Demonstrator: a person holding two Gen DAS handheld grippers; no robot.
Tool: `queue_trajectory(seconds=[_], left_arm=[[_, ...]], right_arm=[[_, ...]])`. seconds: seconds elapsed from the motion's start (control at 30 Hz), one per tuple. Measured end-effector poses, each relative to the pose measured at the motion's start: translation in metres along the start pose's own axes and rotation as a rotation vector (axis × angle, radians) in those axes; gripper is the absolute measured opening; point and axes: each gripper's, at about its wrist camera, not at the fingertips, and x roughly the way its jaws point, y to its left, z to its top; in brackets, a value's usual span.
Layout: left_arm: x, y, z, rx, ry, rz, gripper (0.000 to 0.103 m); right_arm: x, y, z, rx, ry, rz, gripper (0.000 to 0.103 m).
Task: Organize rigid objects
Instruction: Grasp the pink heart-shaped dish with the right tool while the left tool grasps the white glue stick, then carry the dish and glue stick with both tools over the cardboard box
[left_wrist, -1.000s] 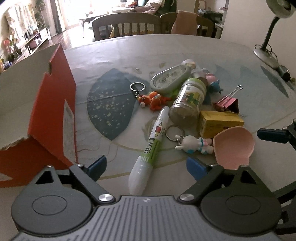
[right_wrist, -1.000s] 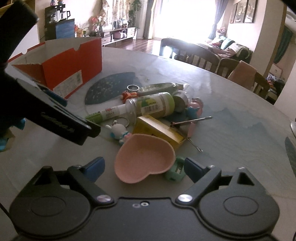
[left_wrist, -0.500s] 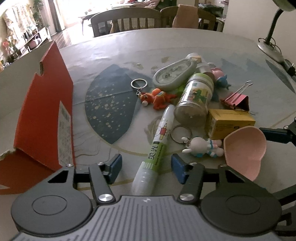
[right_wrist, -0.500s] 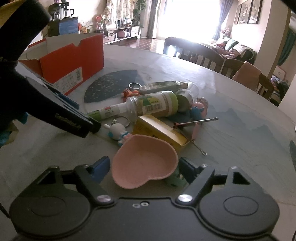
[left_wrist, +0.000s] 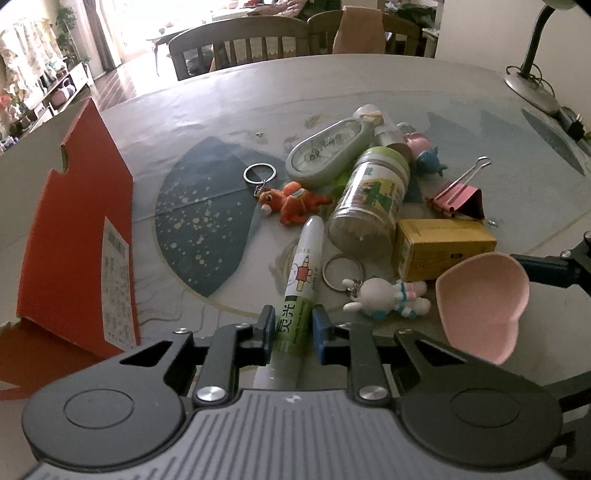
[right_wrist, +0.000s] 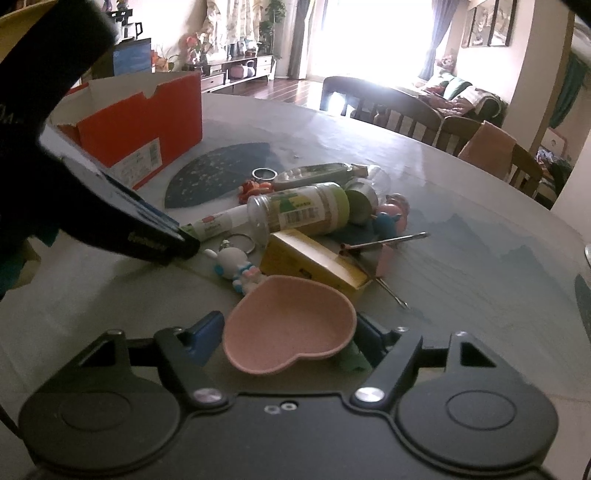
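A white and green glue pen (left_wrist: 306, 266) lies on the round table (left_wrist: 369, 85), and my left gripper (left_wrist: 293, 332) is shut on its near end, both blue pads pressed against it. In the right wrist view the left gripper's fingers (right_wrist: 159, 240) reach the pen (right_wrist: 218, 223) from the left. A pink heart-shaped dish (right_wrist: 291, 332) sits between the pads of my right gripper (right_wrist: 288, 336). Its jaws are closing and both pads touch the dish's rim. The left wrist view shows the dish (left_wrist: 480, 302) tipped up at the right.
An open red cardboard box (left_wrist: 74, 240) stands at the left. Piled mid-table are a green-lidded jar (left_wrist: 373, 199), a yellow carton (left_wrist: 443, 240), a rabbit keychain (left_wrist: 384, 295), an orange keychain (left_wrist: 291, 201), a pink binder clip (left_wrist: 458, 199) and a white oval case (left_wrist: 328, 151). A lamp base (left_wrist: 532, 88) stands far right.
My left gripper's jaws have closed from wide open onto the glue pen. The right gripper's jaws have narrowed onto the pink dish, which now sits tipped between them.
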Motion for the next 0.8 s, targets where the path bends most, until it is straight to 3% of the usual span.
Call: queue_trajectory(seconds=[0.47, 0.8], left_arm=[[-0.038, 0.018, -0.013, -0.053, -0.027, -0.067, 0.017], [-0.092, 0.047, -0.01, -0.055, -0.073, -0.116, 0.017]], right_arm=[[-0.038, 0.007, 0.013, 0.056, -0.015, -0.004, 0.075], [-0.074, 0.032, 0.055, 0.083, -0.063, 0.002, 0.075]])
